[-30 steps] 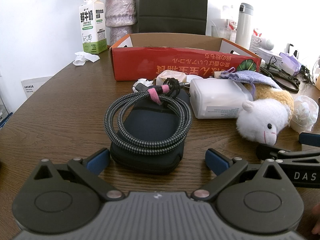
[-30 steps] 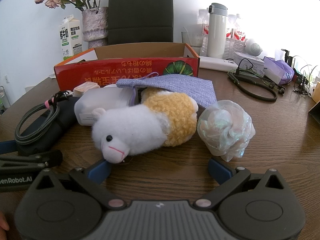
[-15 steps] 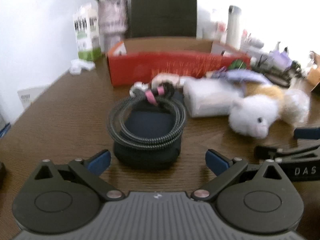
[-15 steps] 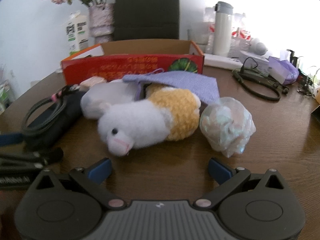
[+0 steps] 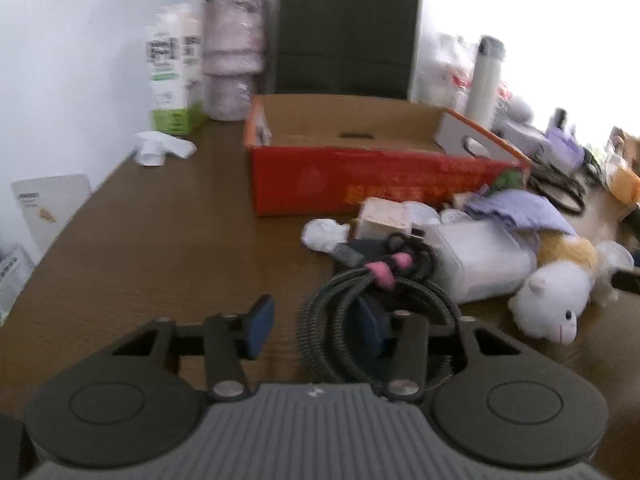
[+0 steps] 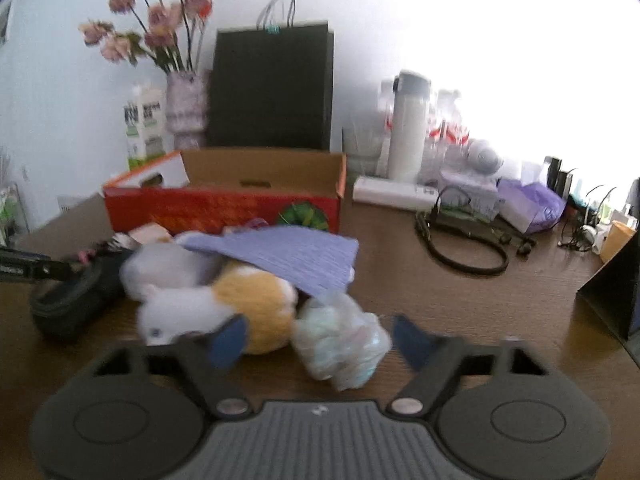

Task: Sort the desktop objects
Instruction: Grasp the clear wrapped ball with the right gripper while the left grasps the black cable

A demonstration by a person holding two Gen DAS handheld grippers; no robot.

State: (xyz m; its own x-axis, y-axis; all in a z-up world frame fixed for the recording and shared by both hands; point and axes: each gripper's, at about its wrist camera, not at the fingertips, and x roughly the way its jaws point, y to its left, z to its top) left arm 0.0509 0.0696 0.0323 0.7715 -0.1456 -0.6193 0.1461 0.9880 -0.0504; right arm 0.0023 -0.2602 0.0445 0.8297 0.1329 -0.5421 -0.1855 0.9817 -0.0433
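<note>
I am closing my left gripper (image 5: 316, 330) on the near loop of the braided cable coil (image 5: 380, 312), its jaws straddling that strand so the whole bundle lifts at once. My right gripper (image 6: 320, 338) is narrowing its jaws around the crinkly plastic-wrapped bundle (image 6: 340, 340) beside the plush sheep (image 6: 224, 308). Both things are lying on the tabletop (image 5: 168, 240), before the empty red cardboard box (image 5: 360, 184)
</note>
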